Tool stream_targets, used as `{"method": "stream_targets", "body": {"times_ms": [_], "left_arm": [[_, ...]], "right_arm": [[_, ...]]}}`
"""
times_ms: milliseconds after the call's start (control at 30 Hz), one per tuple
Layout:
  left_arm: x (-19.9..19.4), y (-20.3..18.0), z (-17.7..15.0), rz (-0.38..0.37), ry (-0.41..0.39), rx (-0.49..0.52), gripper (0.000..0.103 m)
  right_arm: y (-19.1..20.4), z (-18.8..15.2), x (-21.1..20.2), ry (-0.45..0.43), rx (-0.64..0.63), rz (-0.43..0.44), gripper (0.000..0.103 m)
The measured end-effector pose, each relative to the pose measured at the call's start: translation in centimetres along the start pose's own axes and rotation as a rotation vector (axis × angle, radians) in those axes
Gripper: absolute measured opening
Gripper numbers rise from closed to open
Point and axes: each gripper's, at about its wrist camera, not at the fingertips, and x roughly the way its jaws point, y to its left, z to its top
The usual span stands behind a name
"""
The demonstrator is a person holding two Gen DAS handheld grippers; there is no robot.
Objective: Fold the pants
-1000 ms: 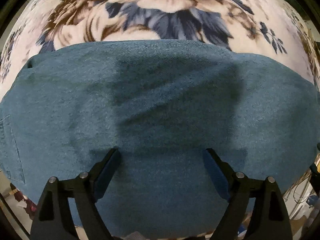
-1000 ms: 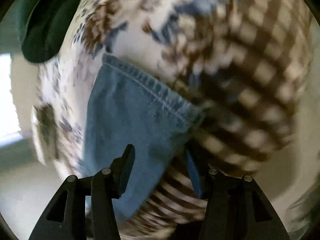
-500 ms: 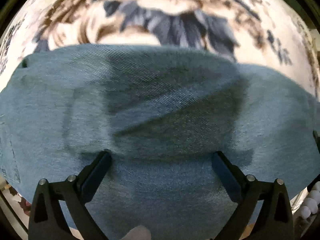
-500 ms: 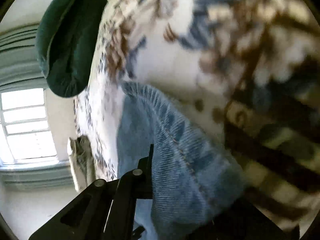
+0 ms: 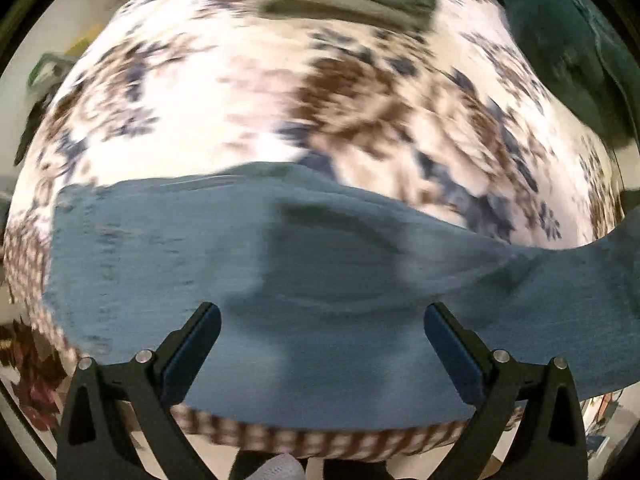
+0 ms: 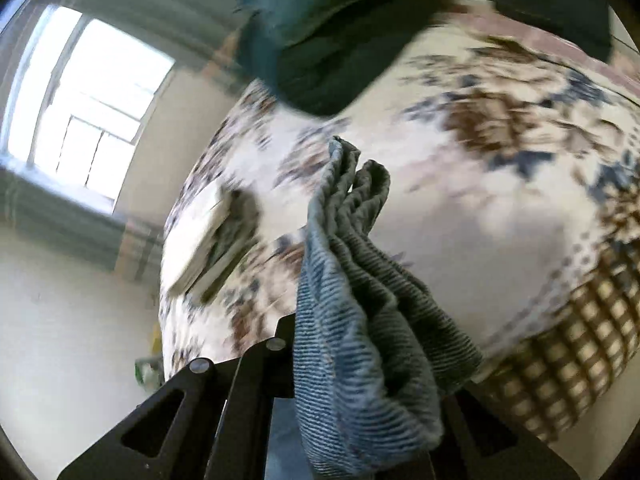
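The blue denim pants (image 5: 320,280) lie across the near part of a floral bedspread (image 5: 280,100) in the left wrist view. My left gripper (image 5: 320,340) is open and empty, its fingers spread wide just above the denim. In the right wrist view my right gripper (image 6: 360,360) is shut on a bunched end of the pants (image 6: 360,280), which stands up between the fingers, lifted off the bed. Its right finger is hidden by the cloth.
A dark green cushion or garment (image 6: 340,32) lies at the far end of the bed, also in the left wrist view (image 5: 568,40). A pale flat object (image 6: 212,240) lies on the bedspread. A window (image 6: 88,100) is on the left. The bedspread's checked border (image 6: 580,340) marks the edge.
My right gripper closed on the pants' end and lifted it off the bed. My left gripper rose and drew back from the denim, staying open.
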Motion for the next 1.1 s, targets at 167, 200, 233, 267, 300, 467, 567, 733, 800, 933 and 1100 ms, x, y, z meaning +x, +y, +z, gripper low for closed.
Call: {"method": "stream_targets", "body": {"times_ms": [167, 200, 233, 267, 300, 467, 567, 733, 800, 933, 1100], "left_arm": [[-0.2, 6.4, -1.8, 0.034, 0.005, -0.087, 0.103], [-0.2, 8.0, -2.2, 0.043, 0.011, -0.108, 0.103], [-0.2, 10.0, -2.8, 0.051, 0.017, -0.136, 0.103], [-0.2, 11.1, -3.2, 0.058, 0.020, -0.151, 0.103], [-0.1, 12.9, -3.8, 0.074, 0.025, -0.173, 0.103], [0.6, 18.8, -6.4, 0.123, 0.059, -0.256, 0.103], [1.2, 21.8, -7.8, 0.137, 0.083, -0.315, 0.103], [1.1, 24.4, -9.2, 0.157, 0.092, -0.367, 0.103], [1.0, 25.2, -9.6, 0.154, 0.098, -0.388, 0.103], [0.7, 26.0, -10.0, 0.154, 0.086, -0.414, 0.103], [1.1, 26.8, -10.3, 0.170, 0.077, -0.446, 0.103]], "right_arm": [[8.3, -8.1, 6.0, 0.100, -0.155, -0.023, 0.006], [9.3, -10.0, 7.7, 0.131, -0.180, -0.035, 0.005], [10.1, -11.8, 9.3, 0.159, -0.211, -0.050, 0.005], [11.0, -13.8, 11.1, 0.191, -0.251, -0.064, 0.005], [11.7, -16.0, 13.0, 0.221, -0.297, -0.085, 0.005], [12.9, -24.7, 20.3, 0.357, -0.506, -0.227, 0.006], [13.2, -28.1, 22.9, 0.459, -0.567, -0.299, 0.026], [15.2, -28.8, 21.5, 0.635, -0.459, -0.033, 0.047], [15.2, -27.5, 20.0, 0.608, -0.401, -0.013, 0.049], [14.4, -25.8, 20.8, 0.642, -0.353, -0.123, 0.051], [16.2, -27.1, 25.2, 0.693, -0.444, -0.282, 0.051]]}}
